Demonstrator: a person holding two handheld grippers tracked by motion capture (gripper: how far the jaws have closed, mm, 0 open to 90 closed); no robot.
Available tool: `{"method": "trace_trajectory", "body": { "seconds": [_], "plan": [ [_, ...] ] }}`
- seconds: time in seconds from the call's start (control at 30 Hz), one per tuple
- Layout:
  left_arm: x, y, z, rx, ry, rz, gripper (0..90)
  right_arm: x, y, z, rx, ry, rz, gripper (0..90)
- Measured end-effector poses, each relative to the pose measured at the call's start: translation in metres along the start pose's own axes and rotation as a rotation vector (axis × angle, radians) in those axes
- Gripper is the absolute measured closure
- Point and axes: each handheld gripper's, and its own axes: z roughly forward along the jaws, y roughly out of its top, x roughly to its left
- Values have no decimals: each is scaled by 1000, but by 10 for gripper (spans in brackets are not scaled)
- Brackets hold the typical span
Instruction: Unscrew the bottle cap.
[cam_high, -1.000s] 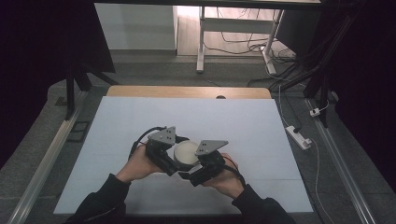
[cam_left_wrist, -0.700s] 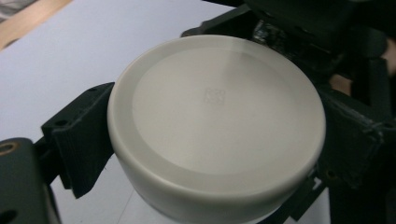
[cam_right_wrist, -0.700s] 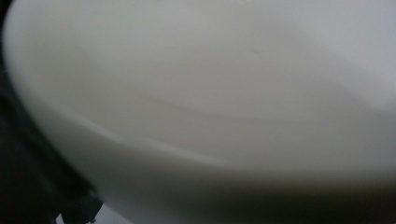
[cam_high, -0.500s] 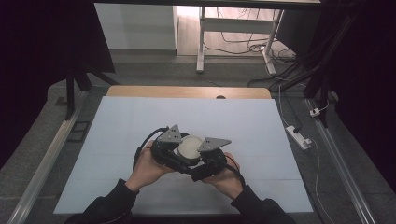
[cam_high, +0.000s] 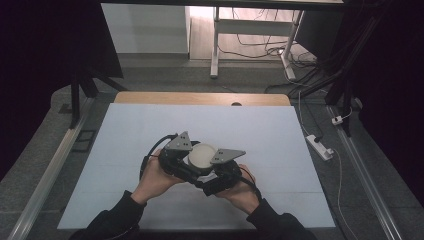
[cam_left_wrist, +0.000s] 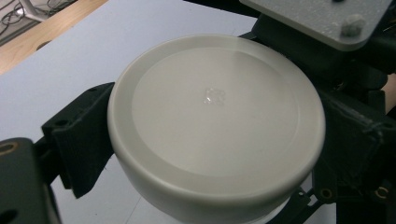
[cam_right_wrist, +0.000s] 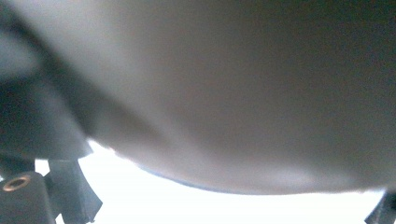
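Between the two grippers, at the near middle of the pale blue table (cam_high: 280, 135), sits a round white container (cam_high: 201, 156), its flat lidded top facing up; the left gripper (cam_high: 186, 161) comes at it from one side and the right gripper (cam_high: 214, 169) from the other, each carried in one of the person's hands, with the grey three-cornered plates flanking the white top in the high view; in the left gripper view the container (cam_left_wrist: 215, 126) lies right in front of the jaws, its rim resting against a black jaw on the left side and against the other gripper's black body (cam_left_wrist: 355, 135) on the right, so the left jaws appear pressed on its wall, grasping it; a shallow ring runs round the lid and a small glint sits at its middle; in the right gripper view the container's wall (cam_right_wrist: 243, 93) stands so close ahead that it is blurred, with black jaw parts low at either edge; whether those jaws clench it or merely stand beside it I cannot tell; beyond the jaws a strip of bare wood (cam_high: 200, 98) edges the far side of the table.
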Motion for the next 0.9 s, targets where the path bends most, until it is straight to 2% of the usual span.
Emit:
{"method": "trace_trajectory", "body": {
  "seconds": [0.63, 0.9],
  "plan": [
    [7, 1, -11, -8, 21, -9, 77, 1, -4, -1, 14, 19, -2, 62],
    [15, 1, -17, -12, 37, -8, 77, 2, -5, -4, 14, 21, -1, 62]
  ]
}}
